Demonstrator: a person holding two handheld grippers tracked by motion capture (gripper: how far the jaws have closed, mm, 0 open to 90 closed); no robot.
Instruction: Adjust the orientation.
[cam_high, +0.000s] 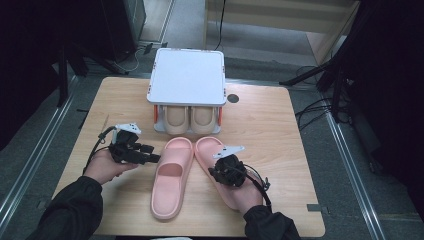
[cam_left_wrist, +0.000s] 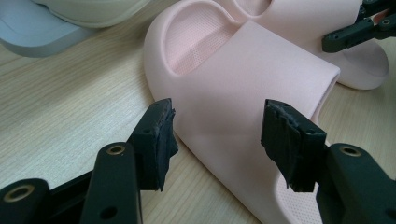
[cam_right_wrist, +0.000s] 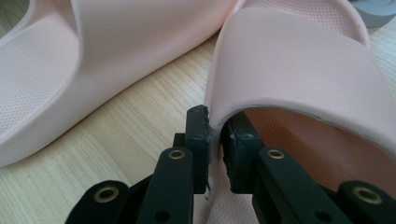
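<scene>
High view: two pink foam slide sandals lie side by side, toes pointing far, on the light wooden worktop (cam_high: 260, 115). The left pink sandal (cam_high: 172, 177) rests just right of the left claw (cam_high: 154, 159), held in the person's left hand (cam_high: 105, 166). The right pink sandal (cam_high: 212, 155) lies partly under the right claw (cam_high: 223, 176). Beyond them stands a white two-tier shoe rack (cam_high: 187, 77) with a pair of beige slippers (cam_high: 189, 120) on its lower shelf.

Left gripper view: the left claw (cam_left_wrist: 217, 135) stands apart, its jaws flanking the strap of the left pink sandal (cam_left_wrist: 243, 79) without pressing it.

Right gripper view: the right claw (cam_right_wrist: 215, 140) is clamped on the strap edge of the right pink sandal (cam_right_wrist: 299, 65), one jaw outside, one inside.
</scene>
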